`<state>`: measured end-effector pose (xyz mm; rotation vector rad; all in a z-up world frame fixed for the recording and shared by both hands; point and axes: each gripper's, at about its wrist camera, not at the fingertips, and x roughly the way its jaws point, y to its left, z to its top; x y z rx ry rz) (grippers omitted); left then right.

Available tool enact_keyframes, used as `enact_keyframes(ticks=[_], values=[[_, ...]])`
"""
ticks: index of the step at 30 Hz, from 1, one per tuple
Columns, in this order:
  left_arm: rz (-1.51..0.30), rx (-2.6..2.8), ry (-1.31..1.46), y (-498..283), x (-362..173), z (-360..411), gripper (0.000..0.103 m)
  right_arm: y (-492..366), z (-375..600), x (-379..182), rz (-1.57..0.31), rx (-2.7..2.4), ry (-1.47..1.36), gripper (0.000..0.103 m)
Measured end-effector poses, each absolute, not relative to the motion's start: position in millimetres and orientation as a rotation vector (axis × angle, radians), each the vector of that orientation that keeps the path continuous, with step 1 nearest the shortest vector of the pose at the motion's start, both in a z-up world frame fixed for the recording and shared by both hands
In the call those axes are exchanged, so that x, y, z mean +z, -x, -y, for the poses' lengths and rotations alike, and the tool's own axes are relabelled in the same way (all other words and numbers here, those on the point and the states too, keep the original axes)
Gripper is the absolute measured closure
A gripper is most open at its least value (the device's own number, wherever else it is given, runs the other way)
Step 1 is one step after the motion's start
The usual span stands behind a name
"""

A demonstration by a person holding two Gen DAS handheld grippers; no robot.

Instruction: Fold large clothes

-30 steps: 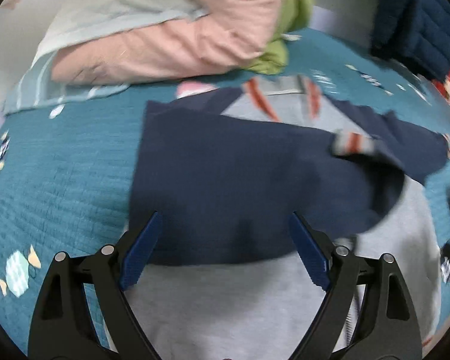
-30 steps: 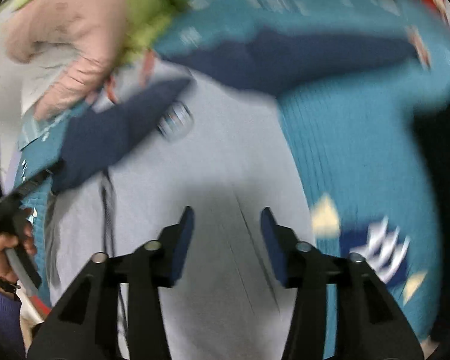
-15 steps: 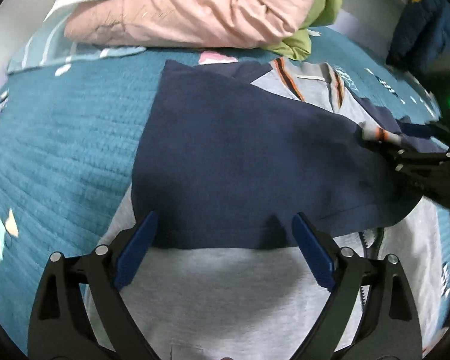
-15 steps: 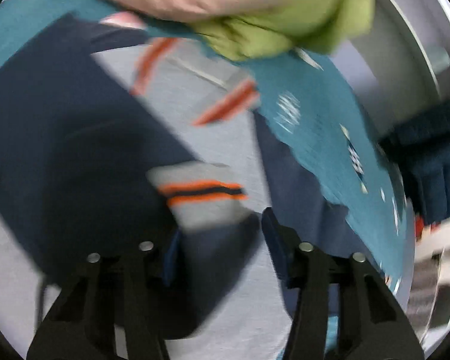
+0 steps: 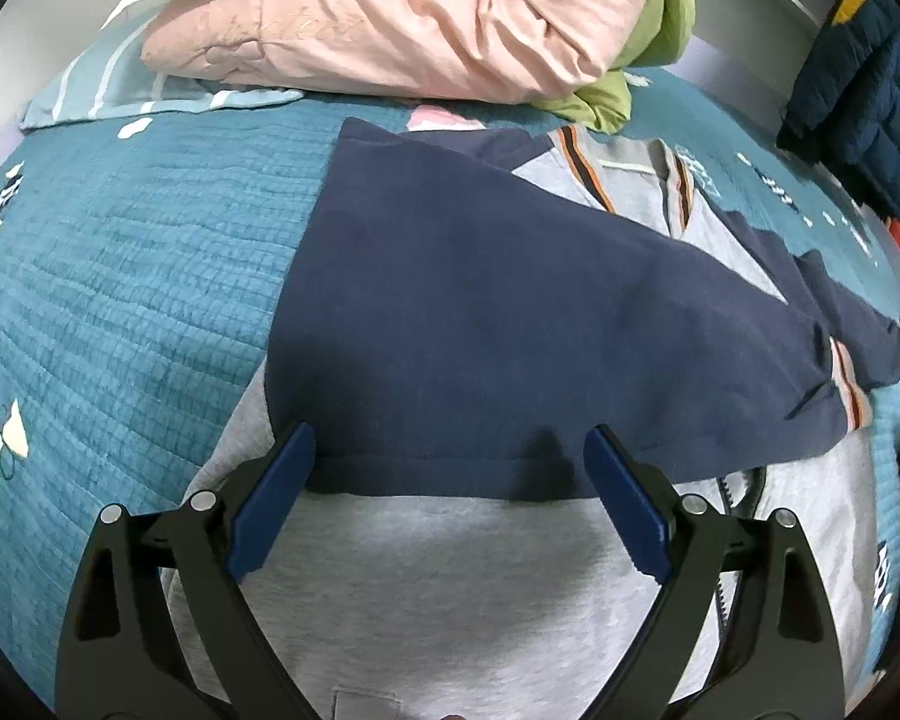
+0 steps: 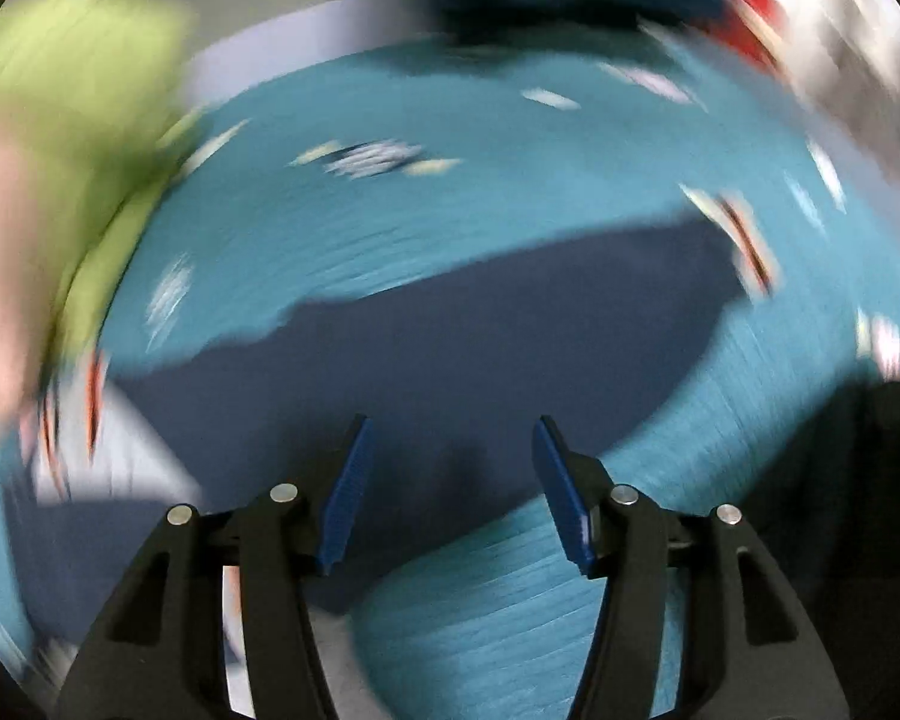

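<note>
A grey-and-navy zip jacket lies flat across the middle of a bed covered by a teal quilted bedspread. One navy sleeve is folded across the grey chest, running from the centre toward the right edge of the left wrist frame, where its striped cuff rests on the fabric. The collar, trimmed in orange and dark stripes, shows at upper centre, and part of the zipper is visible at lower right of the fold.

The left tongs hang released at the bottom of the frame, blue pads wide apart above the line where the navy sleeve meets the grey body, gripping nothing.

In the heavily blurred right wrist view, the right tongs are likewise released, pads apart and empty above the jacket's other navy sleeve, which stretches from lower left to a striped cuff at upper right on the bedspread.

At the top of the left wrist frame sit a pink padded garment, a green garment beside it, a pale striped pillow, and at upper right a dark blue quilted jacket.
</note>
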<state>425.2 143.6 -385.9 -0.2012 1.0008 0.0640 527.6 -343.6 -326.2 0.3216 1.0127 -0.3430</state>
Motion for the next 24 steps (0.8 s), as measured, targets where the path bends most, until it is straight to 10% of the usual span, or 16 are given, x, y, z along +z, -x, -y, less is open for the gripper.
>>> enact_keyframes(ticks=[14,15,17,24], values=[[-0.951,0.060,0.207,-424.5,-384.0,-145.3,0.012,-540.2,480.8,-388.8,-0.907,-0.503,-0.819,0.049],[-0.949,0.059,0.209,-424.7,-383.8,-145.3,0.012,-540.6,483.6,-390.0,-0.890,-0.486,-0.830,0.052],[-0.948,0.057,0.216,-425.1,-384.3,-146.2,0.012,-536.2,491.0,-391.7,-0.858,-0.453,-0.864,0.096],[-0.947,0.039,0.230,-424.4,-382.6,-149.3,0.012,-514.4,459.9,-332.9,-0.688,-0.323,-0.696,0.099]])
